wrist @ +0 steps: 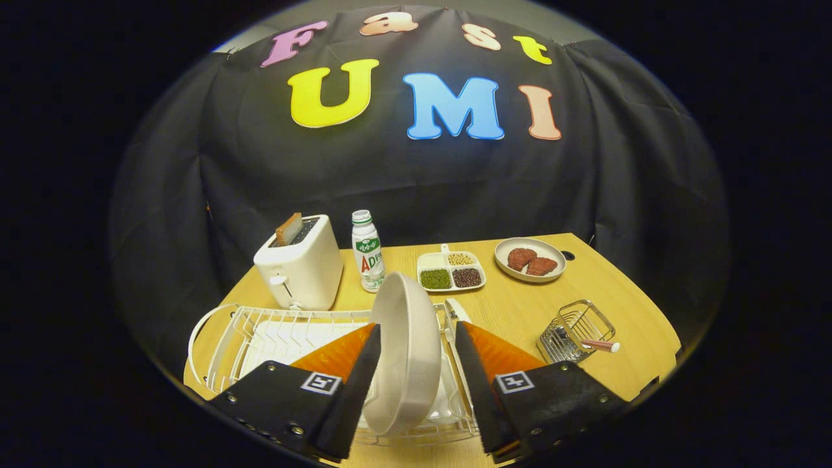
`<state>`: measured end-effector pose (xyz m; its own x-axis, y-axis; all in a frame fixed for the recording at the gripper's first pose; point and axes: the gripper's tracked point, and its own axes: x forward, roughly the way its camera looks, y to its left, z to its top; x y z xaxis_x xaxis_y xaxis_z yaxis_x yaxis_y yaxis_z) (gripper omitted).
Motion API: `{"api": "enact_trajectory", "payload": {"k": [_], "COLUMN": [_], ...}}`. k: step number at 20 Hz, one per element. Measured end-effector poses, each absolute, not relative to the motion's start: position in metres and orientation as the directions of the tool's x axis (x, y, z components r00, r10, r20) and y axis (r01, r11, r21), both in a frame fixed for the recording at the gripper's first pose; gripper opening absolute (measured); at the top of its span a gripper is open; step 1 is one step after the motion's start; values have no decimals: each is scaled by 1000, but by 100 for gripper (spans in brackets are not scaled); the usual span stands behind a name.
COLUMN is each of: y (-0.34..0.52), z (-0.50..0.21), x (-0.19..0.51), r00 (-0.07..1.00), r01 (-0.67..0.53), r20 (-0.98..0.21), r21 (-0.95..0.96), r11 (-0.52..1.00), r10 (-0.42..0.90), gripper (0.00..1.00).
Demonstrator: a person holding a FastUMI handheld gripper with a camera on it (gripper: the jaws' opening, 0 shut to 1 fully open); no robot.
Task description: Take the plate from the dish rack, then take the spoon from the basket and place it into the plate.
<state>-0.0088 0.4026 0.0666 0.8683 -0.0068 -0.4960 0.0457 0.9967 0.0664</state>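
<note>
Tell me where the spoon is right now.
In the gripper view, the spoon lies in the small wire basket on the table, beyond the gripper, on its right-finger side, its handle poking out over the rim.

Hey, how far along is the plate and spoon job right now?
Nothing looks finished yet. The plate stands on edge in the dish rack, between the fingers of the tongs; the left finger seems to touch it, while a gap shows on the right, so the grasp is just starting. The spoon sits in the wire basket on the table, waiting to go into the plate.
</note>
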Motion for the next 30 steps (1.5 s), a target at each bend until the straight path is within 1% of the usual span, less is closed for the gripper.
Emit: {"api": "enact_trajectory", "payload": {"k": [1, 2, 3, 4, 6, 7, 8, 9, 12, 13, 16, 24, 30], "y": [405, 403, 406, 403, 398, 395, 395, 395, 403, 403, 402, 394, 376], "z": [63, 62, 61, 61, 61, 63, 62, 64, 75, 81, 99, 146, 177], "x": [-8, -6, -5, -3, -4, -8, -7, -4, -1, -1, -3, -26, -82], "r00": [860, 853, 846, 839, 820, 807, 802, 799, 807, 807, 811, 837, 851], "r01": [55, 73, 81, 102, 137, 155, 157, 157, 143, 146, 166, 191, 187], "r20": [-509, -522, -532, -540, -559, -567, -571, -572, -551, -543, -507, -445, -412], "r21": [67, 60, 56, 30, -22, -63, -85, -102, -164, -201, -282, -303, -342], "r11": [996, 996, 995, 994, 990, 986, 984, 982, 976, 969, 945, 933, 921], "r10": [-14, -31, -39, -70, -126, -163, -177, -187, -211, -234, -293, -317, -326], "gripper": [59, 58, 44, 32, 26, 24, 22, 17, 17, 10, 10, 10, 10]}}
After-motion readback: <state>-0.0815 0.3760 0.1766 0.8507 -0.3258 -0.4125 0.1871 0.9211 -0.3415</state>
